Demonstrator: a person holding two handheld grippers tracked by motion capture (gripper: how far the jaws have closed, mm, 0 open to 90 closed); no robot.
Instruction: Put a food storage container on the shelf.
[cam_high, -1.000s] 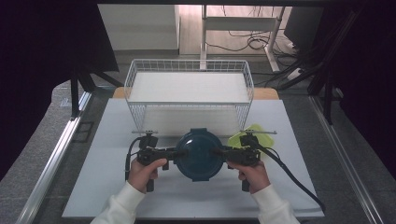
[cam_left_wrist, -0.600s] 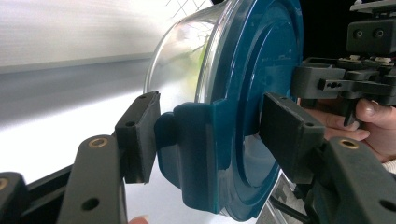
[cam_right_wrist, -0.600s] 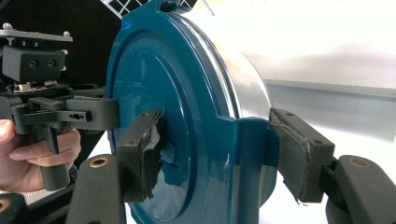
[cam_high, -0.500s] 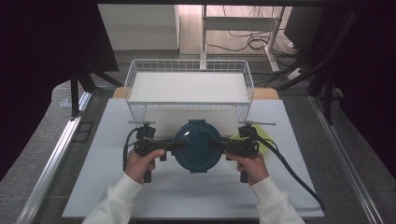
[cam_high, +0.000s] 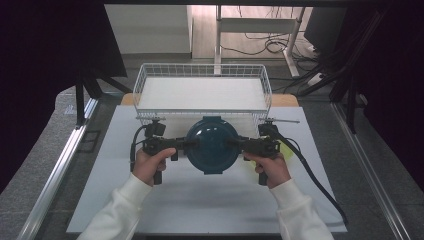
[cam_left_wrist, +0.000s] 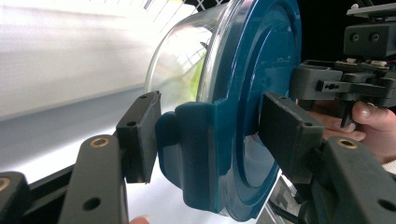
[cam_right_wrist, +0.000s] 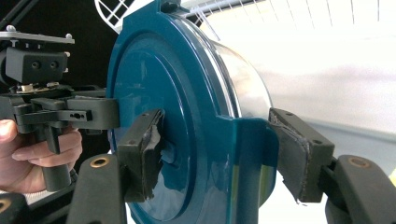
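Closest to me in the high view are two white sleeves coming up from the bottom edge, each hand wrapped round a gripper handle. My left gripper (cam_high: 184, 143) and my right gripper (cam_high: 239, 143) face each other across a round container (cam_high: 212, 145) with a dark blue lid, and they carry it between them above the white counter (cam_high: 200, 200).

In the left gripper view my jaws are clamped on a blue latch tab (cam_left_wrist: 196, 154) at the lid's rim: one pad presses the tab's outer face on the clear bowl's side, the other presses the top of the lid. The bowl part (cam_left_wrist: 187, 60) is see-through, and something yellow-green shows faintly through it. The other gripper and the fingers that hold it sit just past the lid.

The right gripper view gives the mirror of that. My jaws are clamped on the opposite tab (cam_right_wrist: 252, 158), one worn pad on the lid's face and the other on the tab's outer face beside the clear wall.

Just beside my right hand a bit of yellow-green (cam_high: 286, 148) lies on the counter, partly hidden by the gripper and its cable.

Beyond the container stands a white wire basket (cam_high: 202, 70) with a pale floor, its front wall very near the lid's far edge in the high view.
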